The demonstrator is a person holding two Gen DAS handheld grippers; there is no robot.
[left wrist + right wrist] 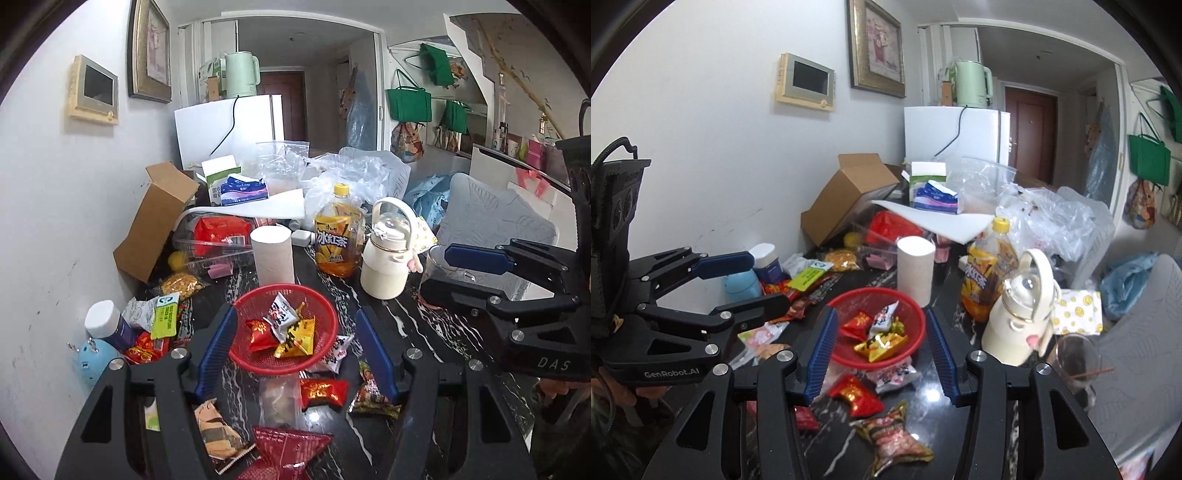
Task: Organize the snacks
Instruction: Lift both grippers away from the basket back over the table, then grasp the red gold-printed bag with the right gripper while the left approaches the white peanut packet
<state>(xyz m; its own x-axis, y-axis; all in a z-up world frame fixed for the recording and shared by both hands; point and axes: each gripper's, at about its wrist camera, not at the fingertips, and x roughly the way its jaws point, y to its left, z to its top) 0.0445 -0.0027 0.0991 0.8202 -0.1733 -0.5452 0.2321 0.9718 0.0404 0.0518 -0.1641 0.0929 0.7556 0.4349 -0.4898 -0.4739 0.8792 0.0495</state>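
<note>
Red mesh basket [240, 350] sits upright mid-surface, mouth up, on the dark marbled surface [436, 332]. Inside it: a red packet [260, 330], a white packet [282, 314] and a yellow packet [297, 338], heaped loosely.

Loose snacks in front of the basket, all lying flat. Red candy packet [323, 393]: long axis runs across the left wrist view, twisted ends to either side. Clear pouch [279, 400] just beside it, long axis toward the basket. Brown patterned packet [369, 393] lies slantwise, one end toward the basket. Striped biscuit packet [218, 432] and a dark red bag [291, 450] lie nearest the camera. A white packet [338, 354] touches the basket rim.

Left claw [295, 354]: open, nothing between the blue pads, raised above the loose snacks. Right claw [881, 354]: open, empty, also raised over the surface in front of the basket.

Behind the basket: paper roll [271, 254] on end, iced tea bottle [338, 236] upright, cream flask [386, 254] upright.
</note>
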